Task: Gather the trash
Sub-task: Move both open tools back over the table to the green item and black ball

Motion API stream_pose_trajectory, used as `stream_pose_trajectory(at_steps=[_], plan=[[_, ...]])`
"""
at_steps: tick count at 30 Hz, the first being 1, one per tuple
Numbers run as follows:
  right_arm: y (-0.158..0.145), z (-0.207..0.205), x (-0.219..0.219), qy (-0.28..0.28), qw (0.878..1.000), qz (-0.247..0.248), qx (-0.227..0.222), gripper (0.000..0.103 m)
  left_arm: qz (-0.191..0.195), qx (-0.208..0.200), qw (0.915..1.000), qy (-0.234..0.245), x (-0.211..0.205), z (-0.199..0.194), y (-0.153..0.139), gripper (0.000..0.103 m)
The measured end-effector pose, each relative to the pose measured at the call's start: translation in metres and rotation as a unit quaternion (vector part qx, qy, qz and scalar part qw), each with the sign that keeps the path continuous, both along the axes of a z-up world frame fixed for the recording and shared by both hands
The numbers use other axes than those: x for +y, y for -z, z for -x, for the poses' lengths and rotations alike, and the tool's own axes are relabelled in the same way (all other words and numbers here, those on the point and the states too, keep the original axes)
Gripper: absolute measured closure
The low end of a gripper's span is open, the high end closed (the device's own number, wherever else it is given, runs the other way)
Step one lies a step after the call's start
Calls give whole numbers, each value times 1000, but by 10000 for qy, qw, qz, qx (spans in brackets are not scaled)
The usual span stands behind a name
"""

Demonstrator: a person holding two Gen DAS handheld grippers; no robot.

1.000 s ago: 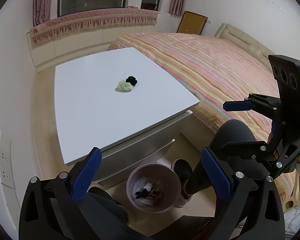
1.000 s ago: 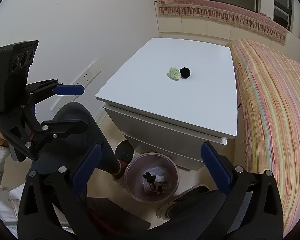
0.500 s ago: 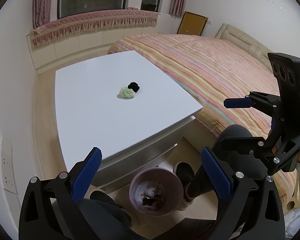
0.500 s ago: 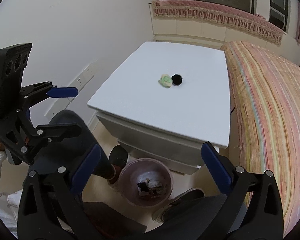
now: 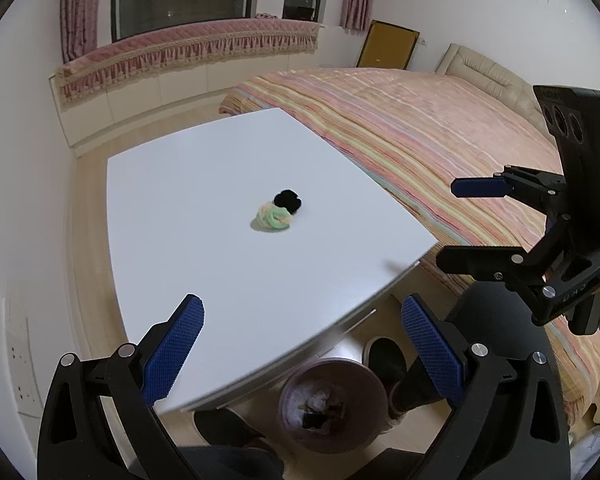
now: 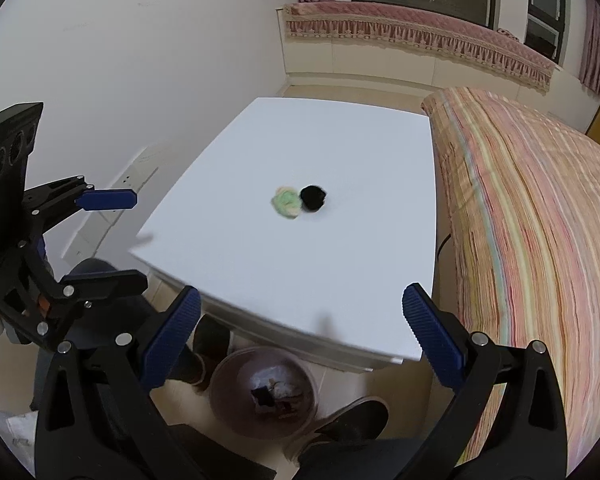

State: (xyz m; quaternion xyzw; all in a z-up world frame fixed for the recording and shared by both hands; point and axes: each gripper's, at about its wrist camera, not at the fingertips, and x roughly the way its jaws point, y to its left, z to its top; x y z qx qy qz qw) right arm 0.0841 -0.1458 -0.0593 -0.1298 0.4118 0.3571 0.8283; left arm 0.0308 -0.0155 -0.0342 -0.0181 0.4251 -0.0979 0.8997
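Observation:
Two crumpled scraps lie touching near the middle of the white table [image 5: 204,264]: a green-and-cream wad [image 5: 274,218] [image 6: 287,202] and a black wad [image 5: 288,200] [image 6: 313,197]. A pink trash bin [image 5: 332,408] [image 6: 262,394] holding several scraps stands on the floor under the table's near edge. My left gripper [image 5: 302,348] is open and empty above the near edge, well short of the wads. My right gripper [image 6: 302,340] is open and empty too, and it shows at the right of the left wrist view [image 5: 466,224].
A striped bedspread [image 5: 440,152] [image 6: 540,220] runs along the table's right side. A white wall with sockets [image 6: 136,168] borders the left. The person's dark-trousered legs and shoes [image 5: 384,360] [image 6: 356,416] flank the bin. A window bench with pink fringe [image 5: 188,48] stands behind.
Both grippers have moved forward and up over the table's near edge, so the wads look closer and the bin sits lower in view. Both stay open and empty.

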Motion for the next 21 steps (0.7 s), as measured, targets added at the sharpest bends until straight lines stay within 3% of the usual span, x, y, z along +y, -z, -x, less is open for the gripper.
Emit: stream_pose_trajectory(at_steps=[21], plan=[[54,-90,43,9,9990,412,186,4,-52,406,9989,218,9,-70,42,8]])
